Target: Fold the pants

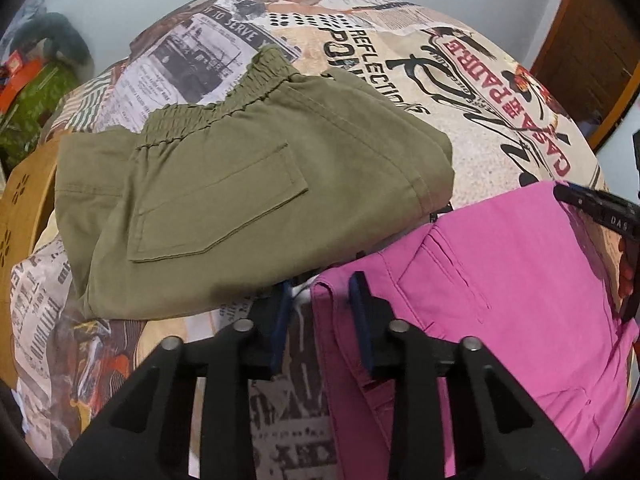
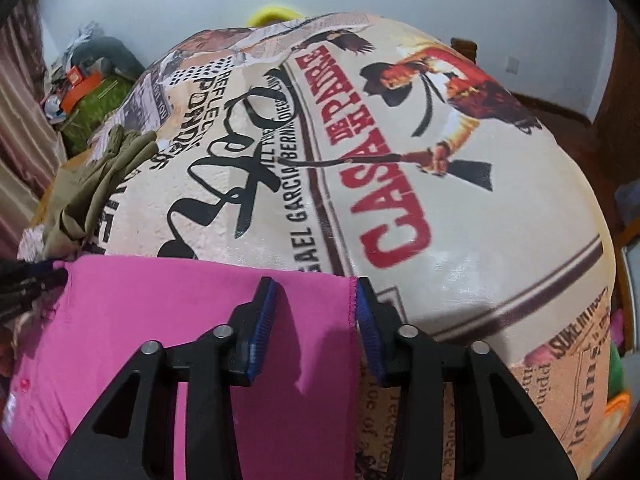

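Pink pants (image 1: 500, 280) fill the lower right of the left wrist frame, spread on a bed whose cover (image 1: 460, 92) is printed with newspaper clippings and a red "CASA DE MI PADRE" poster. The left gripper (image 1: 320, 296) rises from the bottom centre with its jaws partly apart; the pants' near left edge lies between the blue pads (image 1: 362, 312), the right pad resting on the cloth and the left pad beside it over the cover. Whether the pads actually pinch the fabric cannot be told. Folded olive green pants (image 1: 240, 184) with an elastic waistband and a back pocket lie in the middle left of that frame, just beside the pink pair. The tip of the right gripper shows at the right edge, over the pink cloth.

From the right wrist view, the right gripper (image 2: 316, 304) stands at the bottom centre, jaws partly apart, straddling the right-hand corner of the pink pants (image 2: 140, 320). The stitched edge runs just inside the right pad (image 2: 368, 320), and the cloth is loose between the pads, so no firm grip shows. The olive pants (image 2: 92, 188) appear at middle left.
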